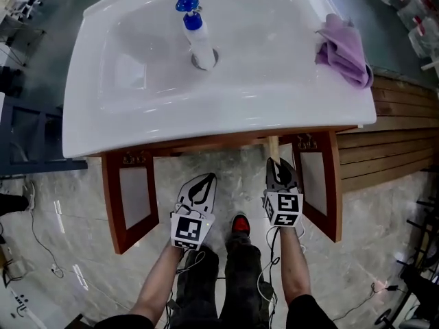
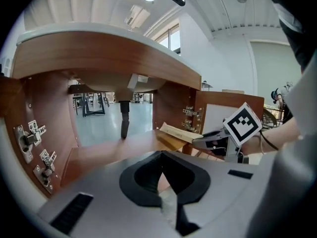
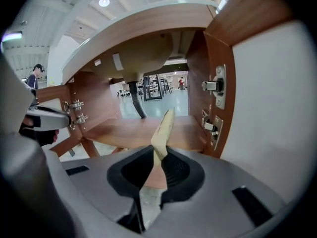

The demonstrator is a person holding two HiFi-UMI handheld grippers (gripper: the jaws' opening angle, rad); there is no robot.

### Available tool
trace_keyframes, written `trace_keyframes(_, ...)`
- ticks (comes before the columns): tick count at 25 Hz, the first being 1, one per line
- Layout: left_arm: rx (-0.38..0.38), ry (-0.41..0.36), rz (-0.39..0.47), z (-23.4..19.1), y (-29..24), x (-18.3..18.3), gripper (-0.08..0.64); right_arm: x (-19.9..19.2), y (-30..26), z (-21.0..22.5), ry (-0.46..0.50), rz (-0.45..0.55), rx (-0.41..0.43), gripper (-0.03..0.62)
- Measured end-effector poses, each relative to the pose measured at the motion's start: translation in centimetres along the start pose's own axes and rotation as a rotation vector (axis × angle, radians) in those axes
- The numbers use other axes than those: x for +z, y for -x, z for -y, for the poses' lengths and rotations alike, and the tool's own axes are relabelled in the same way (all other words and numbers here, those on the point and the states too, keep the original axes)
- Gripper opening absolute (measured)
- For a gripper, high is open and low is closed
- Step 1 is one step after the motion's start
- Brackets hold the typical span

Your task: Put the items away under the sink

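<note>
Two bare forearms and a pair of dark-trousered knees fill the bottom of the head view, with one red-toed shoe (image 1: pixel 239 223) between them on the marble floor (image 1: pixel 75 238). Each hand carries one set of tongs, both just in front of the sink (image 1: pixel 137 108) and below its front edge.

Of the two, the left tongs (image 1: pixel 208 178) have their jaws together at the tips, with nothing between them. The right tongs (image 1: pixel 274 162) are clamped on one thin, pale wooden strip (image 1: pixel 273 146). It sticks out past the jaw tips towards the open cabinet under the sink, edge-on in the right gripper view, its far end seen over the cabinet floor (image 3: pixel 133 133); whether it touches that floor I cannot tell.

Two cabinet doors stand open below the sink, one at its left (image 1: pixel 134 197) and one at its right (image 1: pixel 315 180). Two hinge plates show on each side of the cabinet. One dark drain pipe (image 2: pixel 124 118) hangs from the underside of the basin.

On the sink itself are two things: one white spray bottle (image 1: pixel 195 36) with a blue head lying in the basin over the drain, and one purple cloth (image 1: pixel 343 50) bunched on the right rim.
</note>
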State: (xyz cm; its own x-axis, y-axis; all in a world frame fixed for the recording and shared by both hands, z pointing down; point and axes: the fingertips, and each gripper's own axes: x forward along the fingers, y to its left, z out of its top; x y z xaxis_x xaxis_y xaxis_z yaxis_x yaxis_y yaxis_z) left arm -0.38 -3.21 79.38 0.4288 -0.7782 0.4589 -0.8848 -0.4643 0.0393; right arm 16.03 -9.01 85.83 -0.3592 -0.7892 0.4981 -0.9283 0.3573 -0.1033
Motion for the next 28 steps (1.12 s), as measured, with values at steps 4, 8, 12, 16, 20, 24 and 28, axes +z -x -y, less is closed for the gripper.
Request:
trace_keyframes(4, 0.018, 0.000, 0.006, -0.9, -1.2, -1.2, 0.006, -0.1, -2.7, 1.0, -0.006, 0.022, -0.006, 0.067)
trace_keyframes(8, 0.024, 0.005, 0.008, -1.2, -1.9, -2.1, 0.006, -0.6, -4.8, 2.1, -0.021, 0.029, -0.011, 0.067)
trace_keyframes(12, 0.034, -0.011, 0.005, -1.7, -2.2, -2.8, 0.006, -1.1, -6.4, 2.7, -0.045, 0.030, -0.014, 0.067)
trace_keyframes(16, 0.047, -0.014, 0.005, -2.3, -2.4, -3.4, 0.006, -1.4, -7.3, 3.0, -0.032, 0.038, -0.023, 0.067)
trace_keyframes(20, 0.055, -0.013, 0.004, -2.6, -2.4, -3.9, 0.006, -1.7, -7.7, 3.0, -0.018, 0.042, -0.031, 0.071)
trace_keyframes(24, 0.057, -0.013, 0.005, -2.8, -2.1, -3.9, 0.006, -1.8, -7.6, 2.8, -0.028, 0.039, -0.031, 0.212)
trace_keyframes(28, 0.055, -0.017, 0.010, -2.6, -1.5, -3.6, 0.006, -1.7, -6.6, 2.9, -0.044, 0.042, -0.042, 0.229)
